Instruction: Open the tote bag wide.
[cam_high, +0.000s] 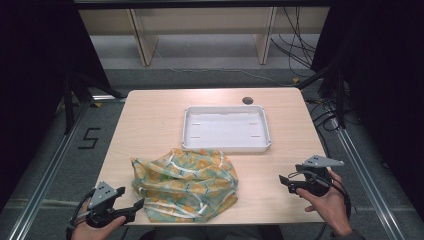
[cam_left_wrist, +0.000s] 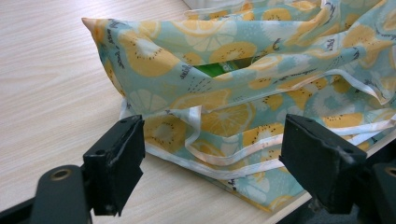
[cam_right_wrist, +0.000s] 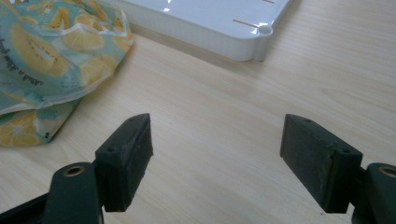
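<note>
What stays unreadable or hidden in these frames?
- Bag contents: left gripper view shows only a green sliver through folds.
- Small print on the fabric: too small, both gripper views.
- Left hand-held gripper: handle cut off by the high view's bottom edge.

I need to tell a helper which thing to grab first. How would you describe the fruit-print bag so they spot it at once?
Start at the wooden table, then go to its near edge, in front of the white tray. There, between the left gripper and the right gripper, lies the cloth bag. It is the soft, crumpled thing, pale blue-green with yellow citrus slices and white trim.
</note>
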